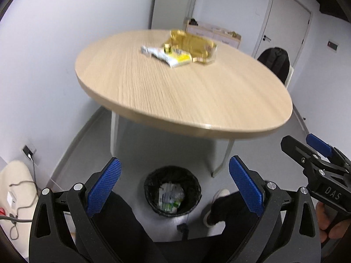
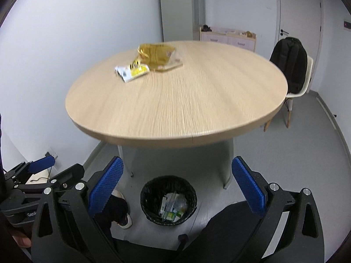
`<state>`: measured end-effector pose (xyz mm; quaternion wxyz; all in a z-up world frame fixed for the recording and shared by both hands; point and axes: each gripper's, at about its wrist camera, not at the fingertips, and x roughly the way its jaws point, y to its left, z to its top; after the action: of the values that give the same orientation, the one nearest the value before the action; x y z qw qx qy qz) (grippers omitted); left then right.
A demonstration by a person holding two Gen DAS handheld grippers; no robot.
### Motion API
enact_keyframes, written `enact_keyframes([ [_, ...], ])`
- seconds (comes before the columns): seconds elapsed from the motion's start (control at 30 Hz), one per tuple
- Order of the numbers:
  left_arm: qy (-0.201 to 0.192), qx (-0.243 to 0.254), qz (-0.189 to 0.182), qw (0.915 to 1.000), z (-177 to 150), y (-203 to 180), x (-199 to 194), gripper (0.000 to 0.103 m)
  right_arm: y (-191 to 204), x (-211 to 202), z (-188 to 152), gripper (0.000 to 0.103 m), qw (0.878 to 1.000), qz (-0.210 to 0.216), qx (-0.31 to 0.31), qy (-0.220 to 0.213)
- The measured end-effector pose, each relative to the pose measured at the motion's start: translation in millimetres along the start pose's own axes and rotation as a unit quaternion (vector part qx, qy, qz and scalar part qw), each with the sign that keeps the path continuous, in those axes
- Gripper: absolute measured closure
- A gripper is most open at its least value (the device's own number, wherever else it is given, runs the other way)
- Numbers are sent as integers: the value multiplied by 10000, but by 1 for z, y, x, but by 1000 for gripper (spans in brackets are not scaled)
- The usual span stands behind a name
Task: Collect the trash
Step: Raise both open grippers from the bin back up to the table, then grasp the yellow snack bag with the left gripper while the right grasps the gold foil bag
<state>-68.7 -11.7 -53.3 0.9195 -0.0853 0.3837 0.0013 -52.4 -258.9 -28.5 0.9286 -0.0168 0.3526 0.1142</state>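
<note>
Round table [image 2: 175,100] bears wrappers [image 2: 133,71]; right tool [image 1: 307,148] reads "DAS".

- We see a small office meeting room: a round wooden table [image 2: 175,100], bare white walls, grey floor.
- A closed door [image 2: 298,19], a chair [image 2: 300,87] carrying a backpack [image 2: 287,63], a lined wastebasket [image 2: 169,199].
</note>
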Motion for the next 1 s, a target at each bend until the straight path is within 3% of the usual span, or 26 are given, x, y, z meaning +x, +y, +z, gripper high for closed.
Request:
enact_keyframes([
  [0.43,-115,96,71,9999,69,-11,1,6,-7,5,64,8,9997,-185,-28,-181],
  [1.0,84,-289,577,9979,154,-2,86,6,-21,74,132,8,9993,-253,-288,-47],
])
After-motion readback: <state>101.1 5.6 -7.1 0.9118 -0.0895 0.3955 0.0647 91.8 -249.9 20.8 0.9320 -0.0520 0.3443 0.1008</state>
